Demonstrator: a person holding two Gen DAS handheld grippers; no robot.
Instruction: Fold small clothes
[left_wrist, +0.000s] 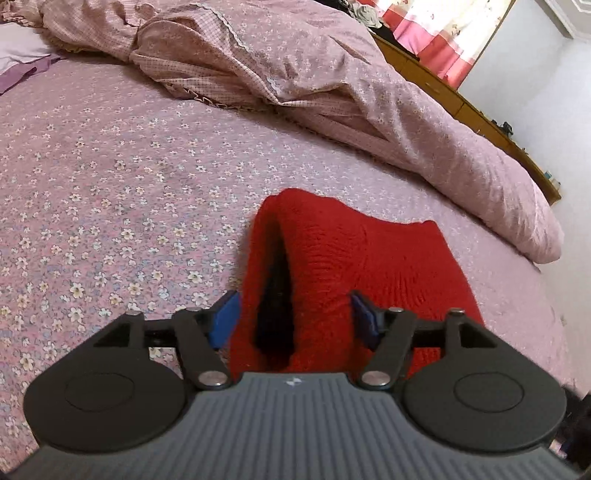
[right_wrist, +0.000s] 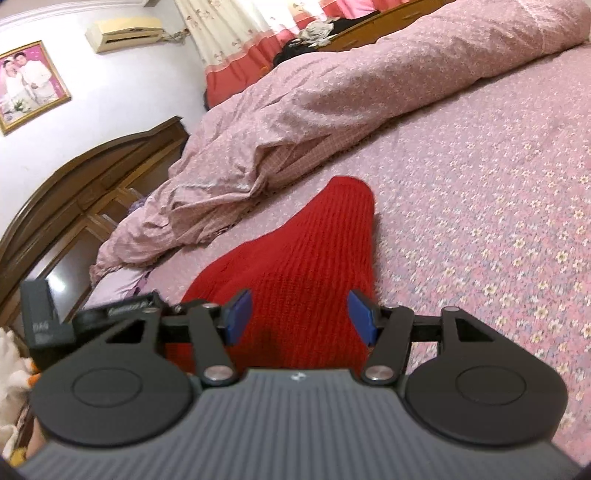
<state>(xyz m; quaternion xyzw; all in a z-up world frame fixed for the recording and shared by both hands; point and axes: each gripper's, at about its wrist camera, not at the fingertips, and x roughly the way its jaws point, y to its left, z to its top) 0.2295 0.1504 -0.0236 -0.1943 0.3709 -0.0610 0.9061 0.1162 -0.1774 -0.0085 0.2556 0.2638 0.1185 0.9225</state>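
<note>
A red knitted garment (left_wrist: 388, 258) lies on the flowered pink bed sheet (left_wrist: 110, 192), doubled over, with a raised fold that gapes dark at its near end. My left gripper (left_wrist: 293, 317) straddles that raised fold with its jaws wide, and the blue pads (left_wrist: 225, 317) stand at the cloth's sides without squeezing it. In the right wrist view the same red garment (right_wrist: 325, 240) runs away from me to a narrow rounded end. My right gripper (right_wrist: 299, 314) is open over its near end, blue pads (right_wrist: 360, 319) beside the knit.
A rumpled pink quilt (left_wrist: 332, 81) is heaped along the far side of the bed, close behind the garment (right_wrist: 277, 122). A dark wooden headboard (right_wrist: 74, 184) stands at the left of the right wrist view. Bare sheet (right_wrist: 498, 221) spreads to the right.
</note>
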